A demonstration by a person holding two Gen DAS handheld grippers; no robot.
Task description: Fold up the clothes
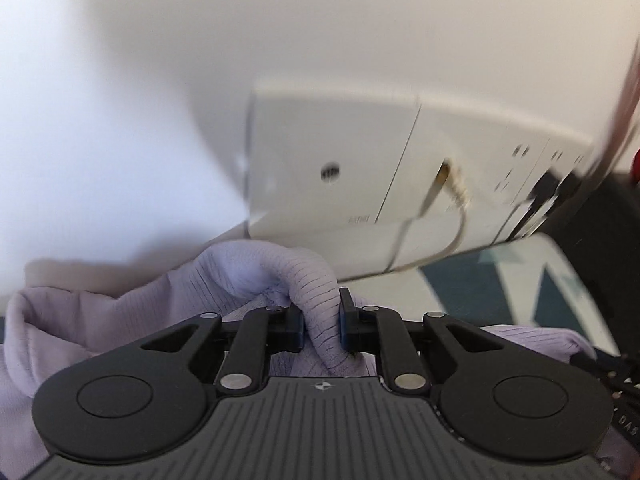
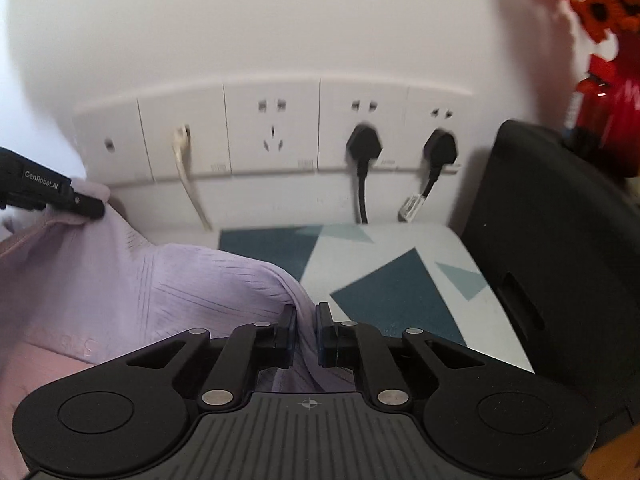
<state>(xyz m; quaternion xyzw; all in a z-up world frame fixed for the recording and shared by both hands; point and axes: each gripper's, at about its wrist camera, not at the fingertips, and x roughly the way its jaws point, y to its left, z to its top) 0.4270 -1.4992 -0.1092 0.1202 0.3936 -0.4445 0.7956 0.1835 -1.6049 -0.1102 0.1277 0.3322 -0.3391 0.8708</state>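
The left gripper (image 1: 320, 326) pinches a bunched fold of the pale lilac ribbed-knit garment (image 1: 240, 276); the right gripper (image 2: 306, 334) clamps another edge of it. The cloth hangs between both, above the teal-and-white patterned table (image 2: 400, 292) ahead of the right gripper.

Both wrist views look close, slanting down toward the wall sockets (image 2: 272, 132), sharing the lilac garment (image 1: 240, 272).

Lilac garment (image 1: 120, 300) cropped; sockets (image 1: 520, 168) blurred
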